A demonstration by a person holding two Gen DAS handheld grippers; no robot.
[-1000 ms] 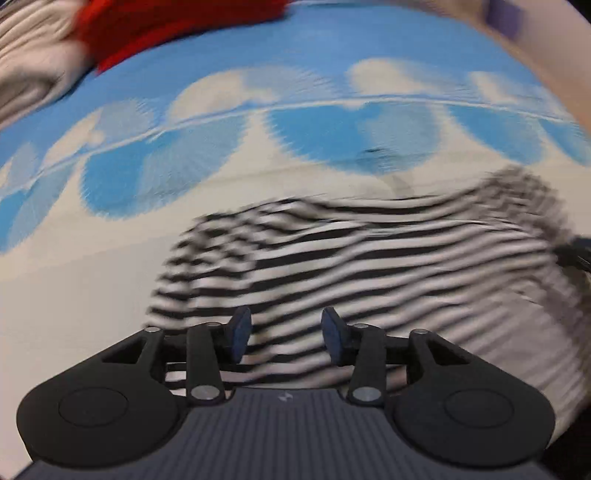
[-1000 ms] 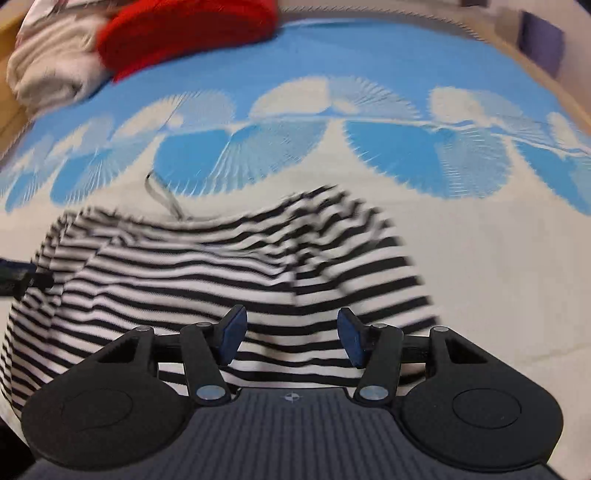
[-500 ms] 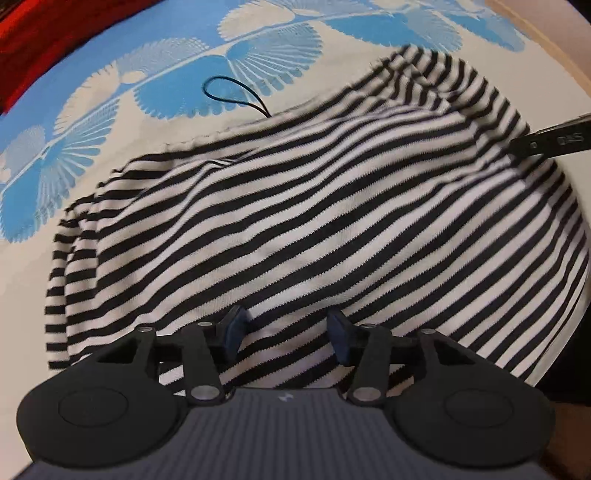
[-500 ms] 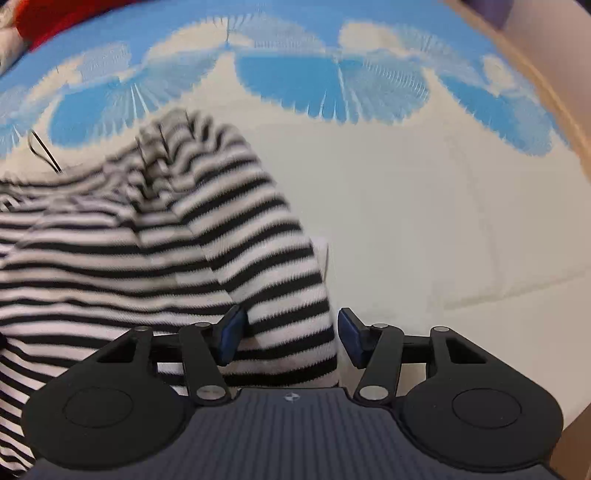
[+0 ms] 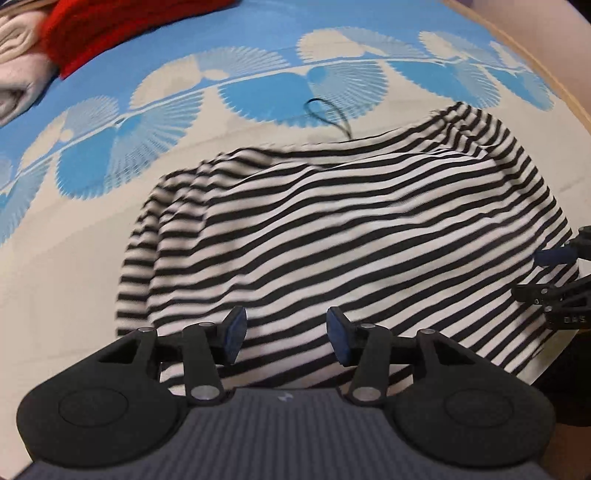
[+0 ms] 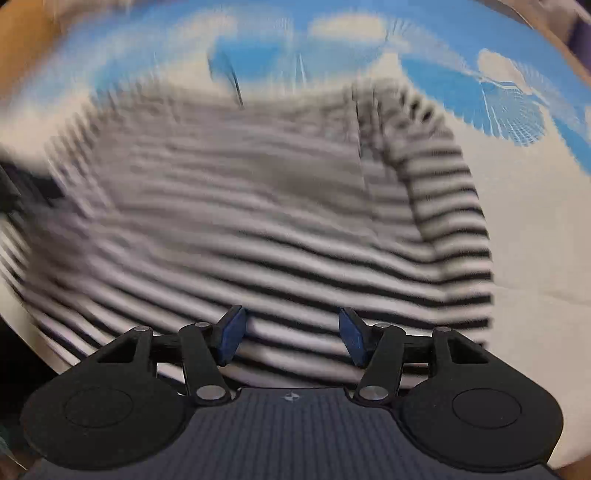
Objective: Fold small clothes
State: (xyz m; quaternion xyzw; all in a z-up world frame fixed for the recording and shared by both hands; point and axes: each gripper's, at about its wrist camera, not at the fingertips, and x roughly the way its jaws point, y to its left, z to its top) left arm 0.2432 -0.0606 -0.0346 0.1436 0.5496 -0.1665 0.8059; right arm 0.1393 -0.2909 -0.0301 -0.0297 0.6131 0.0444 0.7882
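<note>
My left tool (image 5: 283, 334) has pulled back from the striped garment (image 5: 351, 236): half a second ago the stripes filled its view, and now the whole folded piece shows, with the red cloth (image 5: 122, 26) and the cream cloth (image 5: 18, 70) back in sight at the bed's far left corner. My right tool (image 5: 554, 284) now shows at the right edge of that view with its pads parted, where before only a thin dark tip reached in. From the right wrist, the view has swung left from the garment's right edge to its middle (image 6: 258, 221), and it has gone blurred. The black loop (image 5: 325, 114) now sits further right.
</note>
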